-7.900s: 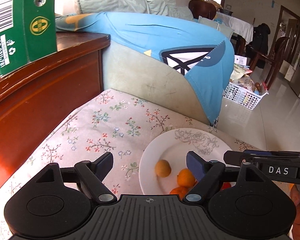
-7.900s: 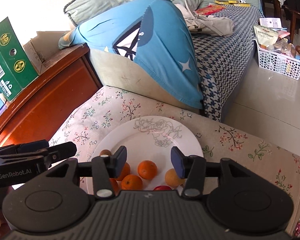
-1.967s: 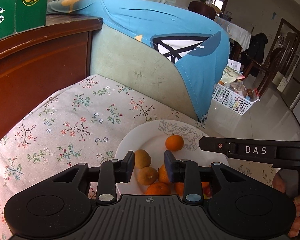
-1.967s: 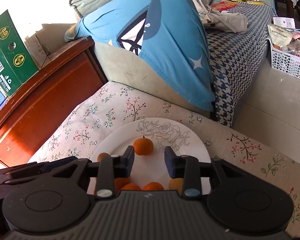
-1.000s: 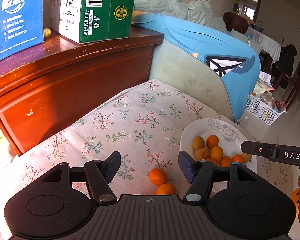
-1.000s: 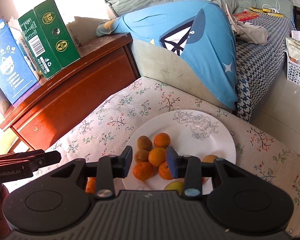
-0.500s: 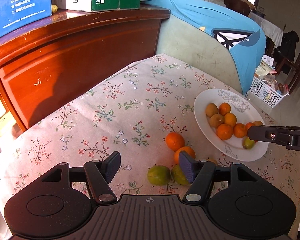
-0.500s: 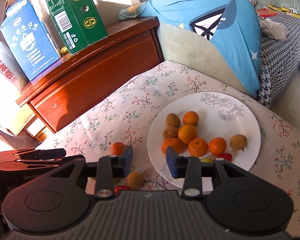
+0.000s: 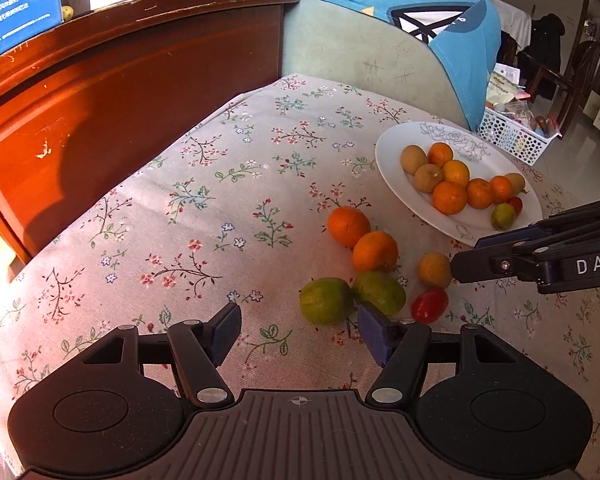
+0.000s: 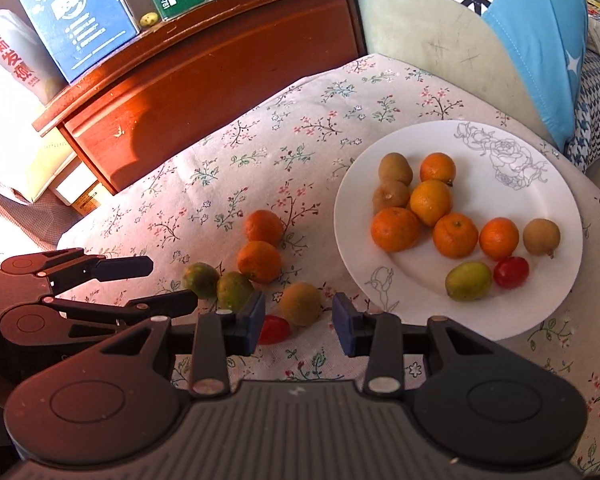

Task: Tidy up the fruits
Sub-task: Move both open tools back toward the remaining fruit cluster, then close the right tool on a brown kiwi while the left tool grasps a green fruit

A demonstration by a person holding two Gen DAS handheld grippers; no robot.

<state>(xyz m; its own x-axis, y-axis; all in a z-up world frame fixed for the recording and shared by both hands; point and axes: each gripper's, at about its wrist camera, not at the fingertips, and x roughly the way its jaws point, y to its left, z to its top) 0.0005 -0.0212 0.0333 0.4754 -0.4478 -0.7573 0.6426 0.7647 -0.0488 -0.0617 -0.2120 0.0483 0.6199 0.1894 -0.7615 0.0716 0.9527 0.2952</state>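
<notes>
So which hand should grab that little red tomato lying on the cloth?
Probably the right. The right gripper is open and empty, and the red tomato on the tablecloth lies right beside one of its fingers. The left gripper is also open, but nearest the green fruit.

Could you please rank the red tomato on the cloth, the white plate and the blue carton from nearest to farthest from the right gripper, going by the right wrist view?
From the right gripper:
1. Red tomato on the cloth, right beside its left fingertip.
2. White plate, ahead to the right.
3. Blue carton, far back-left on the wooden cabinet.
</notes>
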